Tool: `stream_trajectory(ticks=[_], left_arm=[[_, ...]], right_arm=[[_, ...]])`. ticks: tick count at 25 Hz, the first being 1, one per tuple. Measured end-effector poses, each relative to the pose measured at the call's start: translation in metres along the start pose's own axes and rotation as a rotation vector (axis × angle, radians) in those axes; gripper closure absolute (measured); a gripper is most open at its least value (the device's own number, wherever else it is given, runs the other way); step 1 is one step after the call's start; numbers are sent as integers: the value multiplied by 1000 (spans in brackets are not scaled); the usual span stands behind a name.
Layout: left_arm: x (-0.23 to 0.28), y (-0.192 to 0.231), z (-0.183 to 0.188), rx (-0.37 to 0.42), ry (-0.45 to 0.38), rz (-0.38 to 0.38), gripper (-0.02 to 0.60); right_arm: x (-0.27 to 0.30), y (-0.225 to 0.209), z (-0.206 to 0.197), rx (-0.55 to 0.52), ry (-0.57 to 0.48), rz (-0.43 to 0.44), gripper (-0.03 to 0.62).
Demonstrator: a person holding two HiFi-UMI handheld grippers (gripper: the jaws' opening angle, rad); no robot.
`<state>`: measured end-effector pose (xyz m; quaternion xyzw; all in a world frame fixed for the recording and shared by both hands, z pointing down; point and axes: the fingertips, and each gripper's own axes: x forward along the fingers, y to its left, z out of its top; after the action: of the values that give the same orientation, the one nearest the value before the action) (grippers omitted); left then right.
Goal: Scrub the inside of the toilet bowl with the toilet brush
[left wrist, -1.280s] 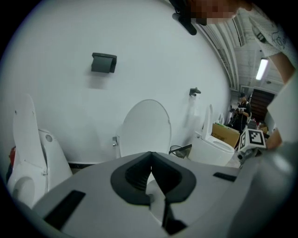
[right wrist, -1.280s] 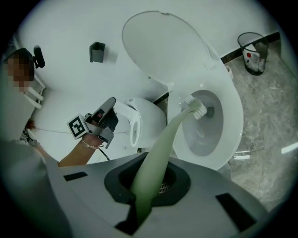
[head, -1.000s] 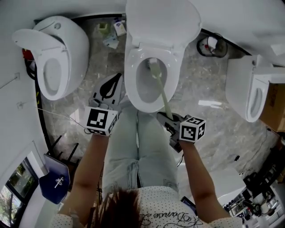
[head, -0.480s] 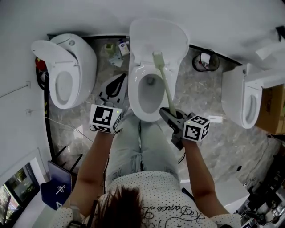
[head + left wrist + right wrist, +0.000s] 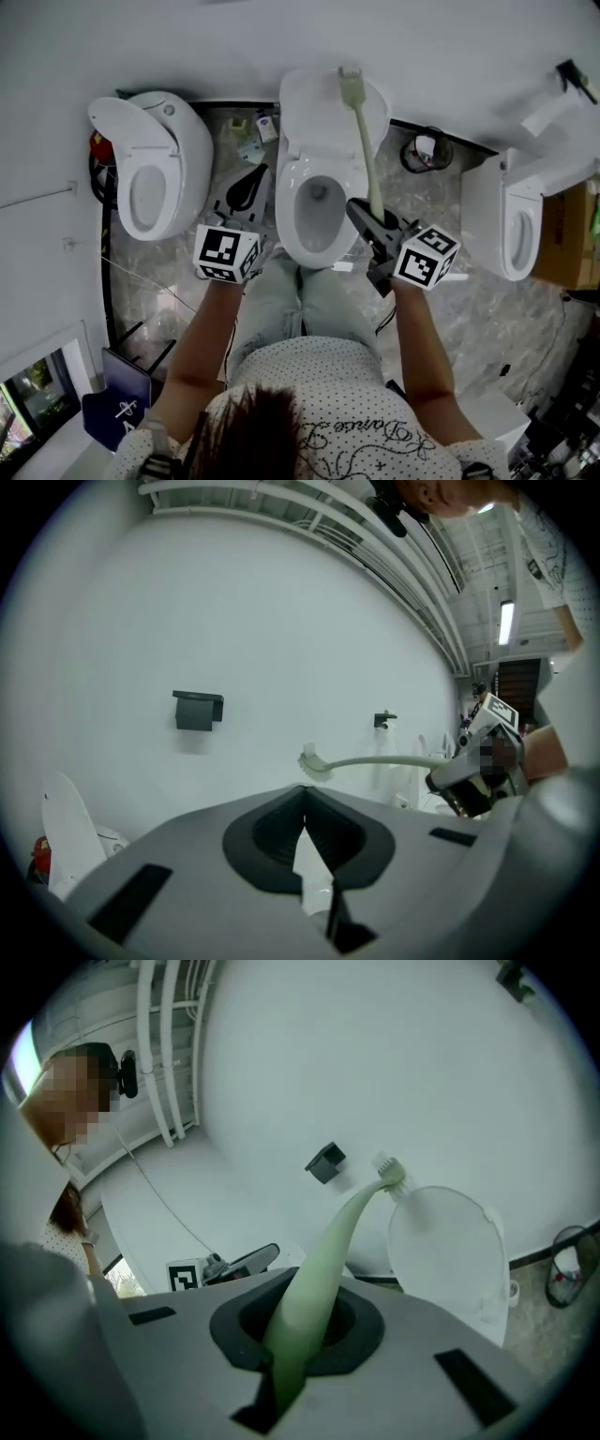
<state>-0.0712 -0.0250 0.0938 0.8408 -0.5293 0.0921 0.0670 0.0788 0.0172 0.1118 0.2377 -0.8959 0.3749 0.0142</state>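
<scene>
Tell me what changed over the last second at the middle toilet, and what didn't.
The right gripper rose, lifting the toilet brush out of the middle toilet's bowl; the brush head now stands high, near the raised lid's top edge. The left gripper rose too. Unchanged: right gripper shut on the brush handle, left gripper shut and empty, lid up.

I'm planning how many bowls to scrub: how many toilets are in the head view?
3: a toilet at left, a toilet in the middle before the person, lid up, and a toilet at right. Others may lie outside the frame.
</scene>
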Motion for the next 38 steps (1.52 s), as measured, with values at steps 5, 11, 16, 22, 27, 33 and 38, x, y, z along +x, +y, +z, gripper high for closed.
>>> stream_trajectory(ticks=[5,11,16,22,27,33,38], left_arm=[[-13,-2,24,15,-45,-3,577],[-31,-1,42,27,-76,-3,577],[-39,1,49,12,-107,6,577],[-39,-2,56,-3,-133,-8,577],[-39,0,67,10,-158,-10,577],[-38,1,80,24,-188,-10,577],[-34,-1,84,26,-195,-17,577]], right_arm=[[-3,13,36,-152,-70,-50,576],[-8,31,70,-293,-154,-107,576],[-12,45,91,-412,-201,-149,576],[-20,57,111,-524,-259,-201,576],[-20,62,120,-535,-298,-201,576],[-22,63,126,-562,-313,-216,576],[-24,59,131,-573,-325,-227,576]])
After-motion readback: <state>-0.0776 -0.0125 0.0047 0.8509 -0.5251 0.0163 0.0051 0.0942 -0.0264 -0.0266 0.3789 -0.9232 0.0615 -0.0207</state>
